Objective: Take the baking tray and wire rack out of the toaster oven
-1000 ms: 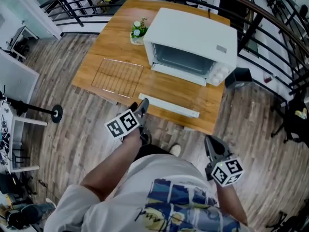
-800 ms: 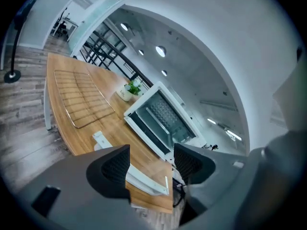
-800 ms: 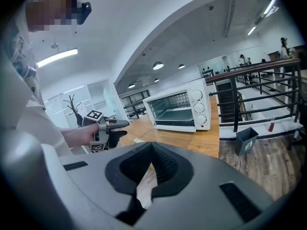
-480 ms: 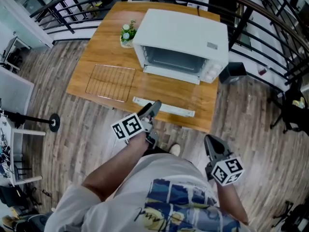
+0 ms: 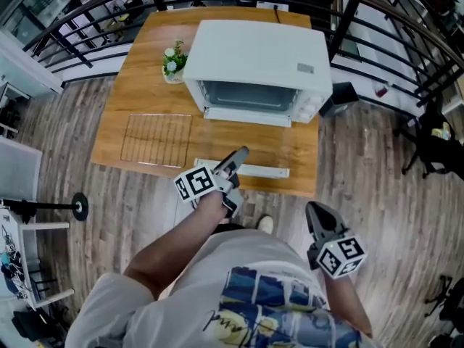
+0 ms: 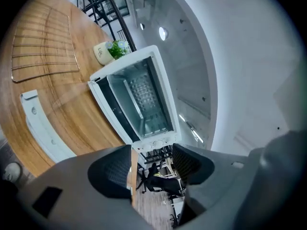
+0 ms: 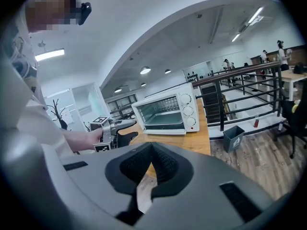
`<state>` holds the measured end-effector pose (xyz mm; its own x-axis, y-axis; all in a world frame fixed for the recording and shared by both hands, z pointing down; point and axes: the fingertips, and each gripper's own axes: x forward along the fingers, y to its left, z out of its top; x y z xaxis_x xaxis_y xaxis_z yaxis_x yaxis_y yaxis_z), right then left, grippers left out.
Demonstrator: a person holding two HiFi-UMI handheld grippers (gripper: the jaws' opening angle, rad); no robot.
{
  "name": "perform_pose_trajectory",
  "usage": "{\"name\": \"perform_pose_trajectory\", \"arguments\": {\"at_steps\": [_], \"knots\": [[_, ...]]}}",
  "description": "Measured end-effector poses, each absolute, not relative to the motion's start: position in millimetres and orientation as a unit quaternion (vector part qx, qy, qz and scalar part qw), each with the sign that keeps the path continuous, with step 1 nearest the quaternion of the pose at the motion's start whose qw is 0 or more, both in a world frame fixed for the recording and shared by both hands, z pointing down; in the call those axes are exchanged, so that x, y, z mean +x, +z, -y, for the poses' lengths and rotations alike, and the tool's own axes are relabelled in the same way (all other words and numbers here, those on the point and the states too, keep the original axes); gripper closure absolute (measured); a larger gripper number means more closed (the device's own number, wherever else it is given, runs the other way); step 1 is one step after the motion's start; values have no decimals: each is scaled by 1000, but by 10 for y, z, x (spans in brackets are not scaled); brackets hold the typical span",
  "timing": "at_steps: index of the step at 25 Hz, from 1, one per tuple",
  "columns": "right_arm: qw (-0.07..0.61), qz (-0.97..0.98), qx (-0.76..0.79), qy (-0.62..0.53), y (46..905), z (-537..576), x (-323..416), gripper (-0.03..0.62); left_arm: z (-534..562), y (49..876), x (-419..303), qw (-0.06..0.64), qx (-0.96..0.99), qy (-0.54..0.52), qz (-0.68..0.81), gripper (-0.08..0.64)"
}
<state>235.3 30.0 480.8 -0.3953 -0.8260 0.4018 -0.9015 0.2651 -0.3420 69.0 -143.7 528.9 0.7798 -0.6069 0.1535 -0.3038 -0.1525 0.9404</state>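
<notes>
My left hand-held gripper [image 6: 151, 163] hangs over the front edge of the tabletop [image 5: 138, 85]. Its jaws are spread wide with nothing between them, though they have just been narrowing a touch. My right hand-held gripper [image 7: 151, 157] hangs by my hip at 4 o'clock from the left one, pads pressed together and empty.

The wire rack [image 5: 156, 139] already lies flat on the tabletop at 10 o'clock from my left hand-held gripper, near the front edge. The toaster oven [image 5: 254, 53] stands at 12 o'clock with its glass door [image 5: 246, 140] dropped flat towards me. The door handle [image 5: 250, 170] is just beside my left jaws. I judge the baking tray is inside the cavity, but I cannot make it out for certain.

What worries me:
- To reach in I must pass over the open door, so a low approach would knock the handle or press on the glass.
- Pinching the tray by one rim only would let it tip and jam against the cavity walls.
- A jammed tray could drag the oven forward, as my right hand-held gripper is too far off to brace it.
- A wide swing to 10 o'clock could sweep the rack off the tabletop.
</notes>
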Motion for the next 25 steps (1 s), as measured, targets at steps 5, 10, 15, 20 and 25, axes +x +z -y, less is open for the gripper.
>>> {"name": "perform_pose_trajectory", "arguments": {"at_steps": [5,10,15,20,25], "knots": [[65,773,571,267,4795,-242,2335,591,1664,5386,800,598,740,-123,283,293],[62,753,597,270,4779,-249,2326,591,1904,5519,874,612,735,-114,271,299],[58,728,627,270,4753,-289,2369,591,2207,5657,940,604,746,-107,259,302],[53,702,657,271,4741,-394,2431,591,2471,5831,989,623,728,-109,265,304],[49,677,682,272,4722,-494,2470,591,2741,5955,1082,622,729,-105,267,318]]}}
